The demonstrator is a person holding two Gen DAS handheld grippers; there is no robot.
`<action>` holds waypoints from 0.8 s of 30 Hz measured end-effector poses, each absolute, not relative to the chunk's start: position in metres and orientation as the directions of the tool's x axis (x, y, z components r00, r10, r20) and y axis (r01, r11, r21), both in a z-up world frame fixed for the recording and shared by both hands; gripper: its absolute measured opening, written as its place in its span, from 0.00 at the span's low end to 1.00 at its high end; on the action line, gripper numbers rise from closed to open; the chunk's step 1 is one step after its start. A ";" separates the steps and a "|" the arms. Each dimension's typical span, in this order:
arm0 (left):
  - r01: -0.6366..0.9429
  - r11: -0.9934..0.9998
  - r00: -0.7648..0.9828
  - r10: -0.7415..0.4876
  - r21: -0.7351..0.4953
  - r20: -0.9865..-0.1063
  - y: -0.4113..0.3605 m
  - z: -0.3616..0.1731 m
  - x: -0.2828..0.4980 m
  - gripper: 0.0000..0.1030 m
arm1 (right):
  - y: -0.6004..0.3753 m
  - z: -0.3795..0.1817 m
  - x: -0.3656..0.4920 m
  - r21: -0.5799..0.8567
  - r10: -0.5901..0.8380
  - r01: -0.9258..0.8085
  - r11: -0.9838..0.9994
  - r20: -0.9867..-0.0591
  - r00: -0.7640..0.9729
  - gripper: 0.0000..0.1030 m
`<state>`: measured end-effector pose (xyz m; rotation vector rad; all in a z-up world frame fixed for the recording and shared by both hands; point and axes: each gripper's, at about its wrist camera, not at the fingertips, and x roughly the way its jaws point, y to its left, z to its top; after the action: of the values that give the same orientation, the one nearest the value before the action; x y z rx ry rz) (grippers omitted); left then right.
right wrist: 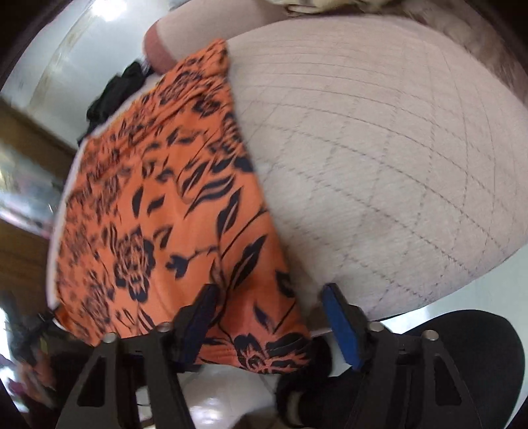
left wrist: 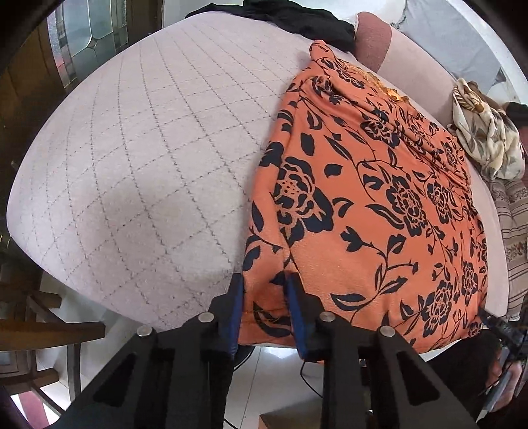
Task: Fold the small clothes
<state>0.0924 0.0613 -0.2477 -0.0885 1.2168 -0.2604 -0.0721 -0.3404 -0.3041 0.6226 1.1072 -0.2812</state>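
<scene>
An orange flowered garment (left wrist: 373, 204) is spread across a quilted pink cushion (left wrist: 138, 158), its hem draped over the near edge. One near corner of it is clamped between the fingers of the left gripper (left wrist: 265, 290). The right gripper (right wrist: 269, 298) is held apart, straddling the other near corner without pressing. A black garment (left wrist: 297, 19) is seen at the far edge.

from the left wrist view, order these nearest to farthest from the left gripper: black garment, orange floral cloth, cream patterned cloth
1. orange floral cloth: its near corner sits between the left gripper fingers.
2. cream patterned cloth: bunched at the right edge, past the orange one.
3. black garment: at the far top edge of the quilted surface.
</scene>
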 end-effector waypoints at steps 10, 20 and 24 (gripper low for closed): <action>0.173 0.949 0.273 -0.303 -0.263 -0.913 0.067 -0.246 0.098 0.08 | -0.323 -0.273 -0.070 0.414 0.210 0.416 0.809 -0.866 0.454 0.09; 0.233 0.882 0.295 -0.465 -0.409 -0.835 0.077 -0.187 0.132 0.04 | -0.364 -0.192 -0.061 0.664 0.353 0.323 0.674 -0.675 0.648 0.09; 0.239 0.868 0.323 -0.494 -0.435 -0.808 0.072 -0.151 0.174 0.01 | -0.382 -0.165 -0.030 0.689 0.359 0.286 0.666 -0.632 0.687 0.09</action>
<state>0.1739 0.0722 -0.1507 -0.2541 1.1468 -0.4879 -0.0301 -0.3821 -0.1653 0.8682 0.8407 0.0472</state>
